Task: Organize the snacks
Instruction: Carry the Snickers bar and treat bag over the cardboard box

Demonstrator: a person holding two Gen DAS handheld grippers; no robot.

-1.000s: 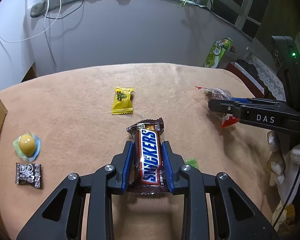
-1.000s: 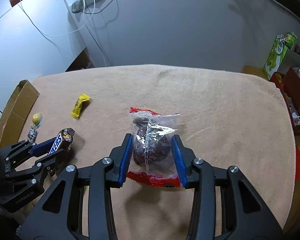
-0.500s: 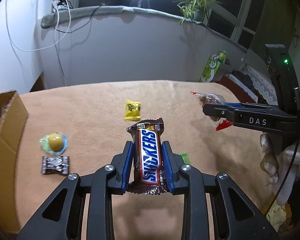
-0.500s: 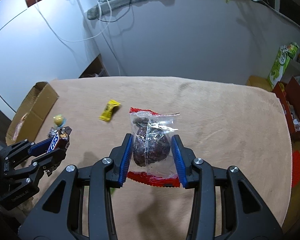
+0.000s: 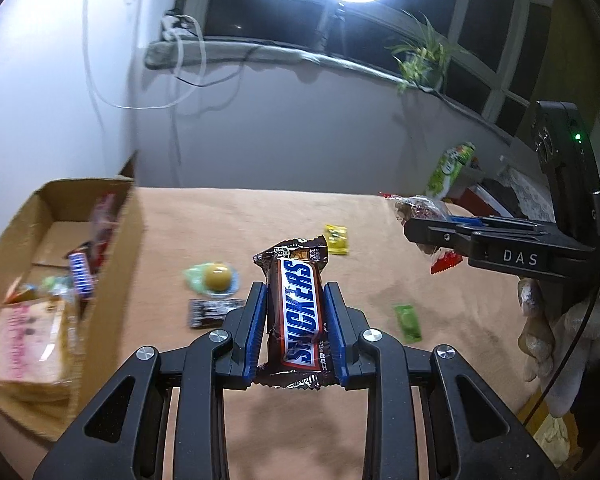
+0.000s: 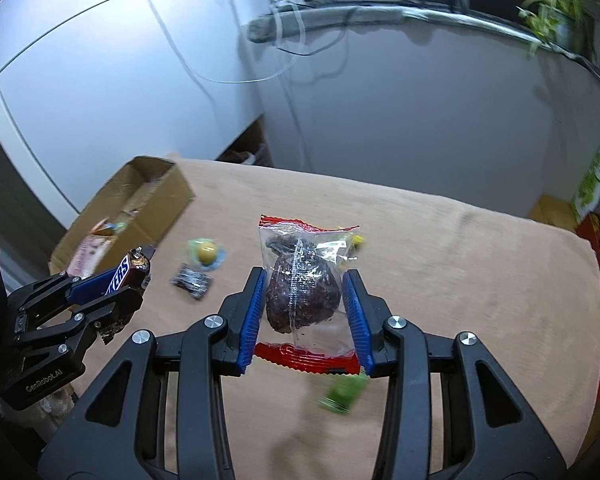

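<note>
Left gripper (image 5: 296, 330) clamped on Snickers (image 5: 300, 312); right gripper (image 6: 306, 312) clamped on clear pouch (image 6: 304, 280). Both aloft, box (image 5: 116, 248) at nine o'clock. Risks: slick pouch slipping free, grippers colliding over the box, snagging its wall. Loose candies (image 5: 216, 276) left on cloth.

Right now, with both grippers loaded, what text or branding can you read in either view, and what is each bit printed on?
"SNICKERS": on the chocolate bar clamped in the left gripper.
"DAS": on the side of the right gripper, seen from the left wrist view.
"GenRobot.AI": on the left gripper's body, in the right wrist view.
Small print on the bar's wrapper: too small.
Black candy wrapper and cardboard box contents: too blurred.
</note>
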